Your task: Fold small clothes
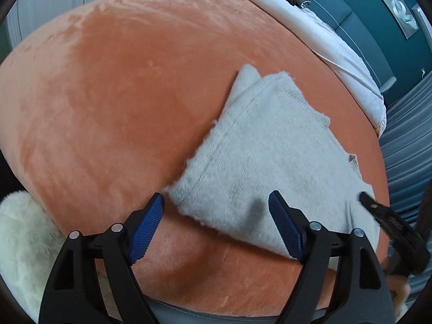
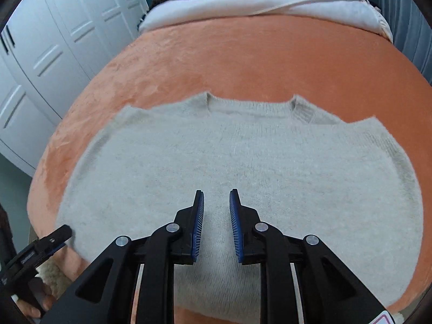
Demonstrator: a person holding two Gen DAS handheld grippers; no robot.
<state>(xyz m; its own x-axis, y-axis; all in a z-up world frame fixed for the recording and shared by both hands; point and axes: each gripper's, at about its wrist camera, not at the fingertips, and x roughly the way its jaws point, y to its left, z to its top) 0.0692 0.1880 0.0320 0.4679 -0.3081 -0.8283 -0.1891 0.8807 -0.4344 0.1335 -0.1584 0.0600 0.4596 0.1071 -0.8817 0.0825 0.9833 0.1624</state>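
A pale grey fuzzy knitted sweater [image 2: 229, 156] lies flat on an orange plush blanket [image 2: 243, 59], neckline at the far side, sleeves folded in. In the left wrist view the sweater [image 1: 264, 156] lies right of centre. My left gripper [image 1: 216, 205] is open wide, hovering over the sweater's near left corner, holding nothing. It also shows at the lower left of the right wrist view [image 2: 58, 233]. My right gripper [image 2: 216, 197] is open with a narrow gap, just above the sweater's near middle, empty. Its fingertip shows at the right of the left wrist view [image 1: 378, 208].
A white duvet [image 2: 256, 0] covers the far end of the bed. White wardrobe doors [image 2: 54, 54] stand on the left. A cream fluffy rug [image 1: 24, 243] lies beside the bed. Grey curtains [image 1: 405, 148] hang on the right.
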